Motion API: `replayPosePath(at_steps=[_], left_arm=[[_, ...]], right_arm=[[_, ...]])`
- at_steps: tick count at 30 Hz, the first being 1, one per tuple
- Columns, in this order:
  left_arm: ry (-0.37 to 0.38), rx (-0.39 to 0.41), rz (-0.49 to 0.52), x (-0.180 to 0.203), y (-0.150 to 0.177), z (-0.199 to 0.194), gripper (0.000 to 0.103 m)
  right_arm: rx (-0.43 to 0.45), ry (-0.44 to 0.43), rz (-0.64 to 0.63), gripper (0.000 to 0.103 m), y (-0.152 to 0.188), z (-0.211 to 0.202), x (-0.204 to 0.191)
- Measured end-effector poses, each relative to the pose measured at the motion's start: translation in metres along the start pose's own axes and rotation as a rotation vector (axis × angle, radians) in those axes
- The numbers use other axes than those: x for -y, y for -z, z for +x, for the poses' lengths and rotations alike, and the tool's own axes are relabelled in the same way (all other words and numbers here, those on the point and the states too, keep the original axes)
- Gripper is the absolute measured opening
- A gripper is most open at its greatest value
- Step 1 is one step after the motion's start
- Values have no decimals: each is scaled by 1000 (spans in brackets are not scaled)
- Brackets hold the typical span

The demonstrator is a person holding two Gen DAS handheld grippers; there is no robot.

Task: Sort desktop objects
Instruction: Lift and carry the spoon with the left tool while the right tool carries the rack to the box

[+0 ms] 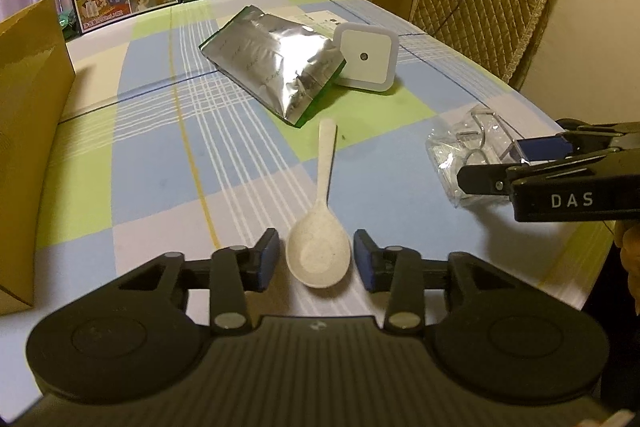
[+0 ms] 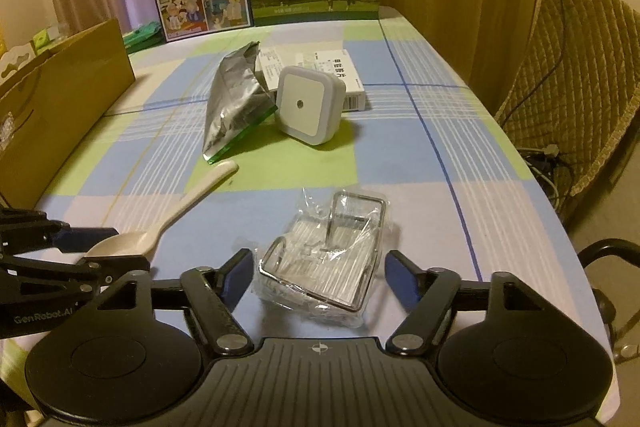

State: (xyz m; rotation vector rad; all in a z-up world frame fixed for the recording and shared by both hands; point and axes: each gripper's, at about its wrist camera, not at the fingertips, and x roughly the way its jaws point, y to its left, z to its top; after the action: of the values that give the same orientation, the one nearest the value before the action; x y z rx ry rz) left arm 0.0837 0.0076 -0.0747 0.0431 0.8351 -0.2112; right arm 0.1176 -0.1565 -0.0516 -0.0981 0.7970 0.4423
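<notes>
Both tools are spread wide, the left tool point(image 1: 316, 259) straddling the spoon point(image 1: 320, 227) bowl and the right tool point(image 2: 320, 279) around the wrapped wire rack point(image 2: 324, 255) near the desk's front edge, where slick plastic could slip when squeezed.

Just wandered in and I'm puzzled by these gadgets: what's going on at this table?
A person is tidying a table with a hand-held claw in each hand. The left claw is open around the bowl of a white spoon, not gripping it yet. The right claw is open around a metal wire rack in clear plastic wrap. A silver foil pouch, a white square night light and a flat white box lie farther back, untouched.
</notes>
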Motion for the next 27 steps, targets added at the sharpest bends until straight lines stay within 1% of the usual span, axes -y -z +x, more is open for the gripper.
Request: replayPosePath(at_steps=[1,3,6,11,17,22,27], left_arm=[[-1,1,2,1,0,0,28],[1,0,1,1,-1,0,28],[-6,-1,10,2,0,0,28],[-15,-1,32,7,1,-2,28],[-10,15,23,9,2,-7,28],[-10,18,16,10,1,-8,28],[-10,15,3,9,4,-8,28]], right_arm=[[1,3,3,74,0,0,0],[0,5,13,79,0,0,0],[-5,9,37,84,0,1,1],[-13,12,81,84,0,4,2],[-11,7,129,84,-2,6,0],[-3,-10,201,84,-7,5,0],[-18,10,193,83,-9,13,-5]])
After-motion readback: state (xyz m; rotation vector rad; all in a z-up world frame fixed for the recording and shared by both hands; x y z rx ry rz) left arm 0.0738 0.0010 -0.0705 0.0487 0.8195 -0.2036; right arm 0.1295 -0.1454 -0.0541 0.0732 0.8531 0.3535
